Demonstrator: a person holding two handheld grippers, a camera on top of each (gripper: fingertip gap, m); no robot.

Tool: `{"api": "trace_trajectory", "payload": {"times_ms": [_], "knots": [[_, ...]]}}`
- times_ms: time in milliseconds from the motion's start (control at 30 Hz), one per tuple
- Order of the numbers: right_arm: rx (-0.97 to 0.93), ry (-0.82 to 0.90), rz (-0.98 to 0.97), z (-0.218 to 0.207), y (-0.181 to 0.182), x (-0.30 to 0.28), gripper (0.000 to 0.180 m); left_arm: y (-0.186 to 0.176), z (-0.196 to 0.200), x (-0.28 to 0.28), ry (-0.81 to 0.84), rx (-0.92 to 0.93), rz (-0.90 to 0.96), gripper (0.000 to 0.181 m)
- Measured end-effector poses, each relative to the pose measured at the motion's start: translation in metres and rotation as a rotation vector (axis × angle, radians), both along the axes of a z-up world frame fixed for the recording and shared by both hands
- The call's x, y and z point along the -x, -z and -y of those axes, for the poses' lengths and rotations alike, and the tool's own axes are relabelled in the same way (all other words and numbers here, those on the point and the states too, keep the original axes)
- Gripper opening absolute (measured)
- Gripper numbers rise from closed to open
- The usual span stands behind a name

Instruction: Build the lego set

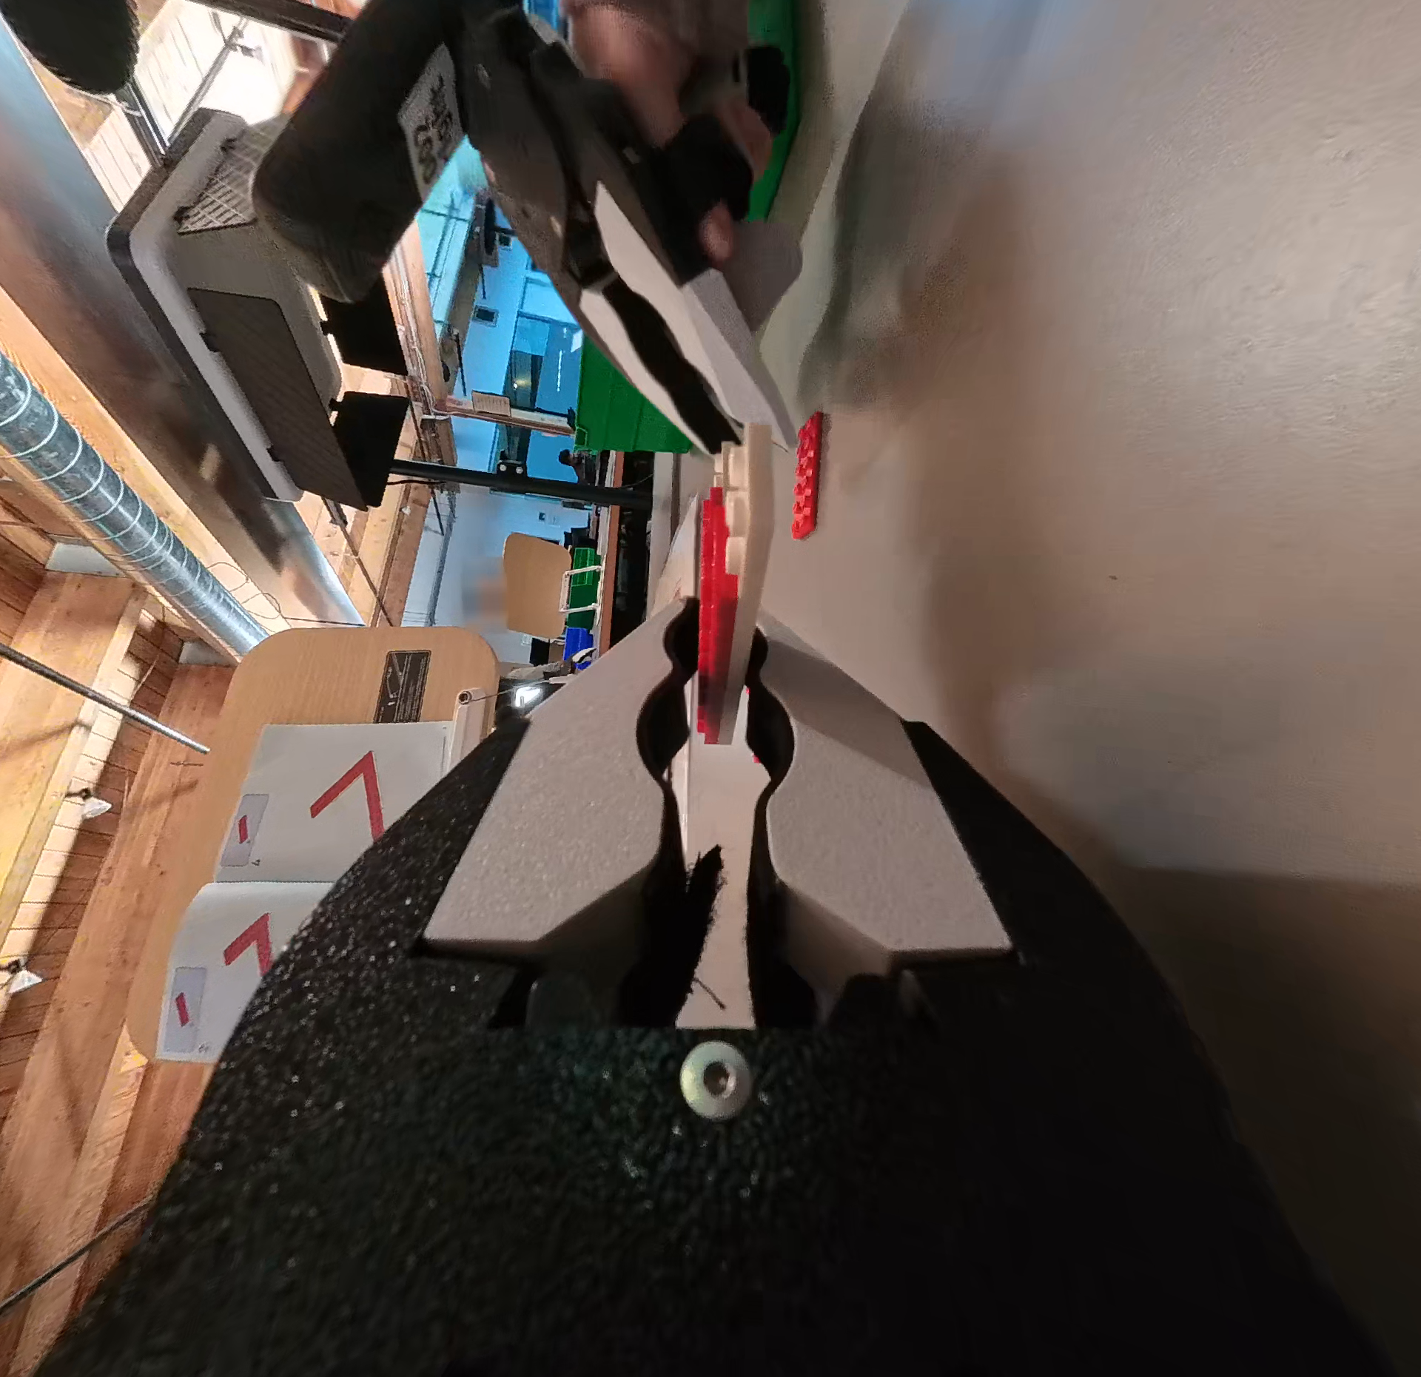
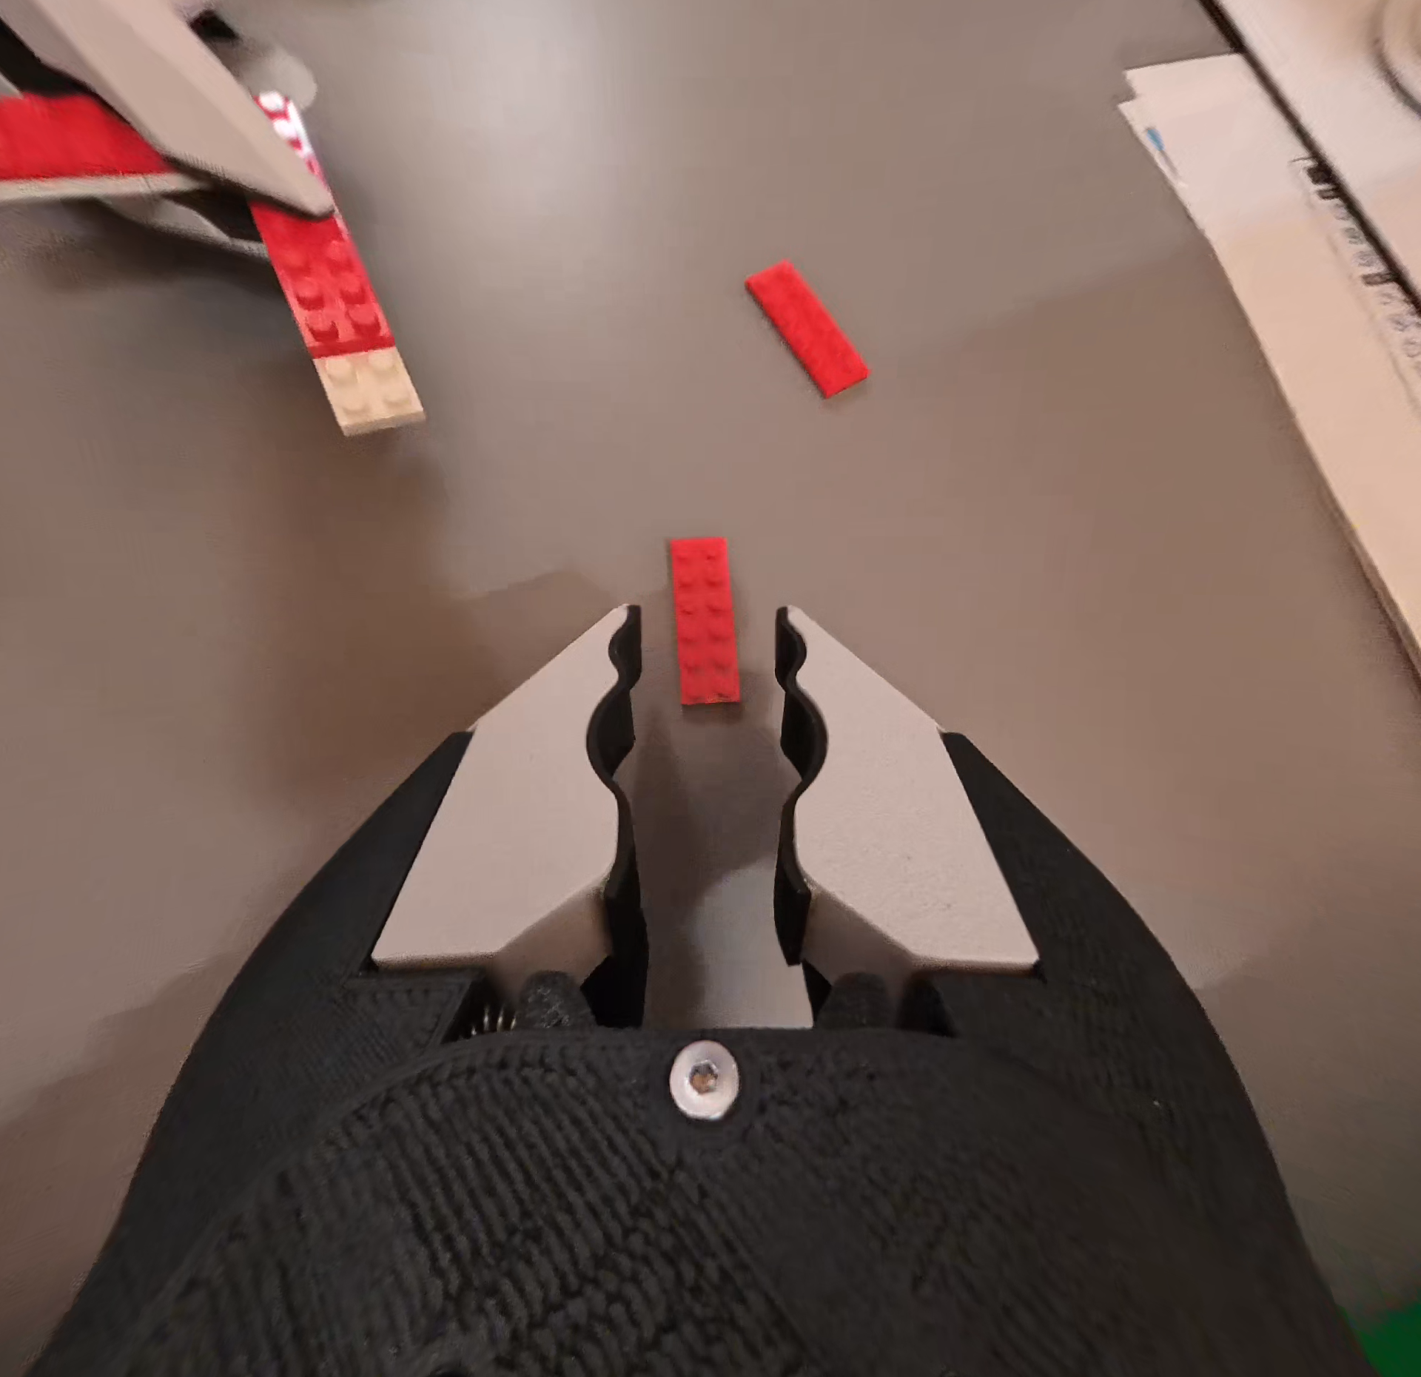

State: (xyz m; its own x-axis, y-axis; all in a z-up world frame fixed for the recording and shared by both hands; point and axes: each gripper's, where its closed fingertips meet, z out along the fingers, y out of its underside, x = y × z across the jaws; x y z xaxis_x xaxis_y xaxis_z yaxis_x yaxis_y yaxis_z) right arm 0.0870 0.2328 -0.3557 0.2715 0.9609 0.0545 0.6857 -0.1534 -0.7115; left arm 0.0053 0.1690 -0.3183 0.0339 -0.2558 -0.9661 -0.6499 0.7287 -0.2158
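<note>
My left gripper is shut on a long tan plate with red plates stacked on it and holds it above the grey table. The stack also shows at the upper left of the right wrist view, sticking out of the left gripper. My right gripper is open and low over the table. A loose red plate lies flat between its fingertips, untouched. A second red plate lies farther off to the right. The left wrist view shows the right gripper with a red plate by its tips.
Papers and a booklet lie along the table's right edge. A green bin stands at the table's far side. Instruction sheets rest on a wooden chair beyond the table. Across from one pair of fingers to the other is roughly 12 cm.
</note>
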Motion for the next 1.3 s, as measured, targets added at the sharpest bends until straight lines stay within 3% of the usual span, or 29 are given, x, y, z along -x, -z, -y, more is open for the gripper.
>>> {"api": "trace_trajectory", "payload": {"times_ms": [500, 667, 767, 1000, 1300], "knots": [[-0.015, -0.149, 0.035, 0.007, 0.017, 0.015, 0.014, 0.013, 0.0, -0.005, 0.035, 0.017, -0.024, 0.006], [0.087, -0.316, -0.185, 0.042, -0.022, 0.035, 0.013, 0.013, -0.002, -0.009, 0.047, 0.004, 0.0, 0.006], [0.148, -0.389, -0.181, 0.056, -0.024, 0.036, 0.013, 0.017, -0.001, -0.01, 0.054, -0.002, -0.023, 0.007], [0.2, -0.367, -0.167, 0.058, -0.014, 0.035, 0.013, 0.023, -0.004, -0.012, 0.028, -0.047, -0.076, 0.007], [0.122, -0.355, -0.062, 0.059, -0.004, 0.035, 0.013, 0.029, -0.002, -0.013, 0.028, -0.037, -0.106, 0.007]]}}
